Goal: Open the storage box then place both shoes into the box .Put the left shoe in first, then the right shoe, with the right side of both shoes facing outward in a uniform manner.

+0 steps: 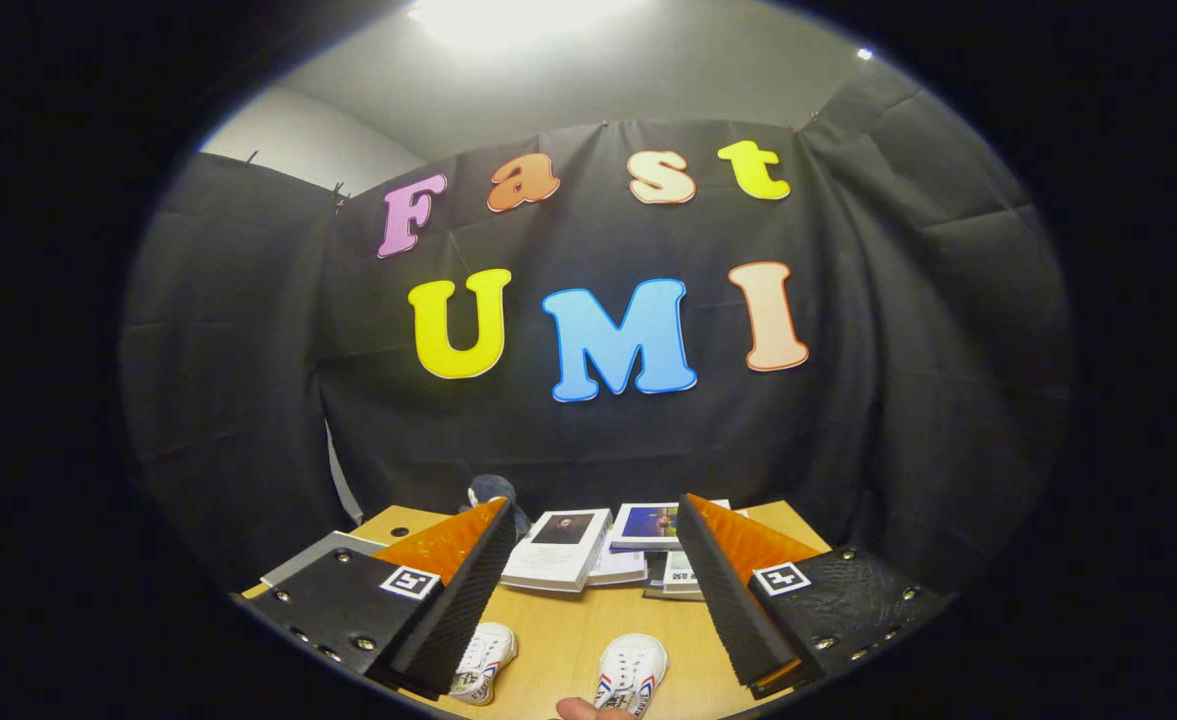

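Booth: black cloth is hanging as the back wall behind a wooden bench (588,620), with a pale ceiling and a bright lamp glowing above.
Gripper: the gripper (593,590) is hovering above the bench with its fingers spread wide apart, holding nothing; bare bench top is showing in the gap between them.
Left shoe in view: a white shoe (483,660) is lying on the bench just under the tip of the left finger, laces facing up, partly hidden by that finger.
Right shoe in view: a second white shoe (631,672), with red and blue stripes on its side, is sitting between the two fingers, near the first shoe but apart from it.
Fingertip: a person's fingertip (580,710) is peeking in just below the striped shoe.
Books: several books (560,548) are lying flat beyond the fingers, near the cloth.
Dark object: something dark and rounded (493,490) is sitting behind the books; I cannot tell what it is.
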